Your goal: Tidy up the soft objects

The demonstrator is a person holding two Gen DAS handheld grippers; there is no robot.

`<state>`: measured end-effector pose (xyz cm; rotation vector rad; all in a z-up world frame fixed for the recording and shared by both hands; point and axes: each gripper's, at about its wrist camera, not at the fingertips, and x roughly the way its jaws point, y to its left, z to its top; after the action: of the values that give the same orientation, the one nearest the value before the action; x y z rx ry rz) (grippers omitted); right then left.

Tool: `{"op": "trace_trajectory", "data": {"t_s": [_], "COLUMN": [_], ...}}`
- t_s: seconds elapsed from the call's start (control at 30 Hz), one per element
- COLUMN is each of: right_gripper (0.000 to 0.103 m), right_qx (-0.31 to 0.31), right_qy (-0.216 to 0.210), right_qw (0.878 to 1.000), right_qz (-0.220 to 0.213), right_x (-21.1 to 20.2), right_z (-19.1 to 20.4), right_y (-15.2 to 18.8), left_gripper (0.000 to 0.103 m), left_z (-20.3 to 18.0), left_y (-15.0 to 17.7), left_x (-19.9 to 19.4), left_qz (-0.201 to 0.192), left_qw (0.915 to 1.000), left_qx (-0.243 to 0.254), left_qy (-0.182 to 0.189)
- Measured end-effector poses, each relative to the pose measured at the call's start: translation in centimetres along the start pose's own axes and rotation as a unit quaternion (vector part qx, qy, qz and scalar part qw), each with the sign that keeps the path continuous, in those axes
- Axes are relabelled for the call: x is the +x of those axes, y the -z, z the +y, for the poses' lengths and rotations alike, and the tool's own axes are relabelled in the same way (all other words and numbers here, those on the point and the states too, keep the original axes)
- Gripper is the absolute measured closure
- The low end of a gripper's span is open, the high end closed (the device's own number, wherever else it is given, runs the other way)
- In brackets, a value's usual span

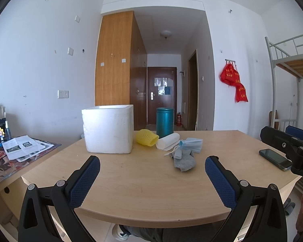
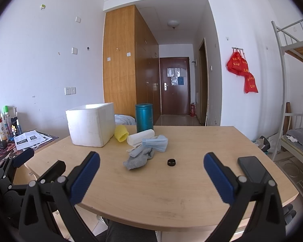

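Wooden table (image 2: 171, 191), grey sock (image 2: 137, 159) ahead of spread fingers (image 2: 84, 179)

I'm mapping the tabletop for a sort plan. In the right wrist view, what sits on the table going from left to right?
White foam box → yellow foam net → grey sock → small black cap → phone.

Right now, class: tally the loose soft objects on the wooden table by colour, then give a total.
Yellow: 1, foam net sleeve
White: 1, foam roll
Blue: 1, face mask
Grey: 1, sock
Total: 4
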<state>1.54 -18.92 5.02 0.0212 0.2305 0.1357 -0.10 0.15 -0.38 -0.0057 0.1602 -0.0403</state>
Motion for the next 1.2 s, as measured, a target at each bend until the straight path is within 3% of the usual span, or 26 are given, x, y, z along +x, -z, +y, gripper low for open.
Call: {"op": "trace_trajectory", "data": {"t_s": [0.3, 1.2], "right_gripper": [0.000, 0.000], "right_qx": [0.000, -0.003], "right_qy": [0.001, 0.007], "right_qw": [1.000, 1.000], "right_qz": [-0.001, -0.008], "right_x": [0.1, -0.2], "right_z": [0.1, 0.1], "right_y": [0.0, -0.8], "left_gripper": [0.000, 0.000], "left_z": [-0.3, -1.4], "left_y": [0.0, -1.0], "left_x": [-0.5, -0.1], "left_qz": [-0.005, 0.010], "left_qw": [0.9997, 0.9992], "left_qx": [-0.001, -0.002], "left_qy": [0.025, 0.038]}}
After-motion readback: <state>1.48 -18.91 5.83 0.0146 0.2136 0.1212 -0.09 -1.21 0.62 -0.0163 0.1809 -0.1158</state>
